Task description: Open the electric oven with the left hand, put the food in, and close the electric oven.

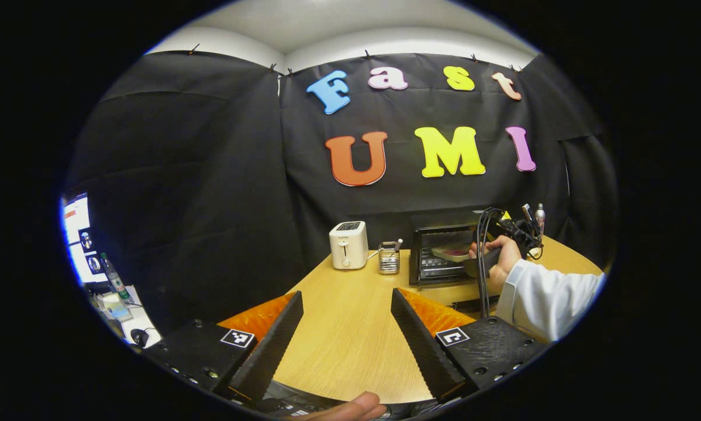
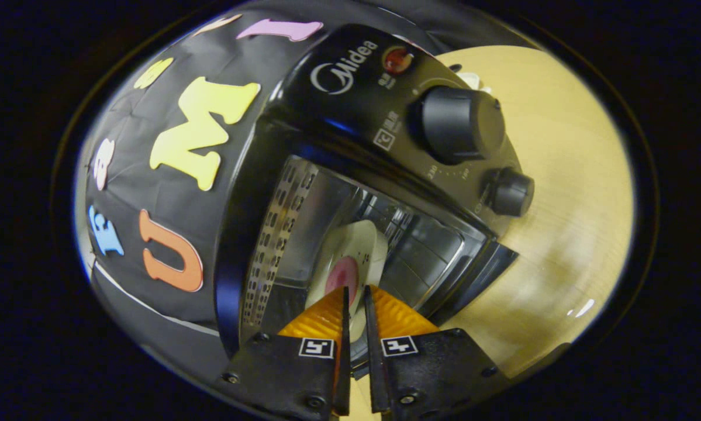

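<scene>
Fingers of the right gripper (image 2: 355,304) pinch the rim of a pale plate (image 2: 350,257) with pinkish food, already inside the open electric oven (image 2: 350,146). I'd level it onto the rack before releasing, avoiding the perforated wall. The left gripper (image 1: 345,327) hangs wide and empty over the table (image 1: 350,292).

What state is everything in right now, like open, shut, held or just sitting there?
Electric oven: door open, plate partly inside.
Plate of food: gripped at its edge, held in the oven opening.
Right gripper: shut on the plate of food.
Left gripper: open, empty, above the table.
Toaster: standing upright on the table, untouched.
</scene>
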The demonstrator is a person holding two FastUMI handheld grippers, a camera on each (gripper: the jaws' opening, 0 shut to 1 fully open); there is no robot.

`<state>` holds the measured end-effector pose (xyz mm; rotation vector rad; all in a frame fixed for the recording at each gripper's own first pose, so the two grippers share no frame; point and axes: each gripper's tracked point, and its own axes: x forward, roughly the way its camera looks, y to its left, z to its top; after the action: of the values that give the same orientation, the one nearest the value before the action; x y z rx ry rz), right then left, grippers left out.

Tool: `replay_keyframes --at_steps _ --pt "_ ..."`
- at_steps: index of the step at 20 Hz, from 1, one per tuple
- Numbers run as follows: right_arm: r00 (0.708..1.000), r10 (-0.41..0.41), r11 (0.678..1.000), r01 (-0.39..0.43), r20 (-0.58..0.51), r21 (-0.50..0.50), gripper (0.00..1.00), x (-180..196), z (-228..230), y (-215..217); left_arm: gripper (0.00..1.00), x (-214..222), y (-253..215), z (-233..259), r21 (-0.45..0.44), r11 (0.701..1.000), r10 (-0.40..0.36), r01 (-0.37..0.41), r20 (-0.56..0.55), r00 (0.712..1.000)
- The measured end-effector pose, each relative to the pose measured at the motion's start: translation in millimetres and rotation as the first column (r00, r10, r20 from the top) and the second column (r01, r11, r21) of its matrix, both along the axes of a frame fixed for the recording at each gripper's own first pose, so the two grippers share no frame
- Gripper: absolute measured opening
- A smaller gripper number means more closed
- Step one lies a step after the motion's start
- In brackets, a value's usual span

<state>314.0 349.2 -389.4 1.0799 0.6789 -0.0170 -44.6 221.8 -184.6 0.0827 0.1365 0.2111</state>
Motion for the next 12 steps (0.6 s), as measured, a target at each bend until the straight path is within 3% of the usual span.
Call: replay_keyframes --at_steps 1,4,6,7,9,10,12 --pt "1.0 0.006 1.0 -0.006 0.014 -0.01 0.18 -3 1 0 0.97 0 0 -2 -0.003 1.0 -0.006 0.006 -0.003 1.0" --pt "0.999 0.024 0.999 -0.022 0.046 -0.048 0.41 -11 8 -2 0.96 1 1 -5 -0.007 1.0 -0.002 0.002 -0.006 1.0" --pt "0.999 0.012 0.989 -0.005 0.041 -0.145 0.61 -19 6 -15 0.97 1 -1 -4 -0.011 1.0 -0.006 0.006 -0.004 1.0" --pt "0.999 0.001 0.983 0.006 0.041 -0.182 0.8 -22 5 -22 0.97 0 -2 -4 -0.012 1.0 -0.009 0.009 -0.002 1.0" --pt "0.998 0.006 0.976 0.006 0.055 -0.22 0.84 -34 14 -27 0.97 3 -5 -7 -0.014 1.0 -0.021 0.021 0.003 1.0" --pt "0.997 0.025 0.973 -0.009 0.067 -0.233 0.92 -42 20 -28 0.97 6 -8 -11 -0.028 0.999 -0.028 0.028 -0.002 1.0" --pt "0.993 0.081 0.961 -0.054 0.089 -0.27 0.93 -59 31 -32 0.97 13 -16 -25 -0.081 0.996 -0.049 0.046 -0.034 0.998"
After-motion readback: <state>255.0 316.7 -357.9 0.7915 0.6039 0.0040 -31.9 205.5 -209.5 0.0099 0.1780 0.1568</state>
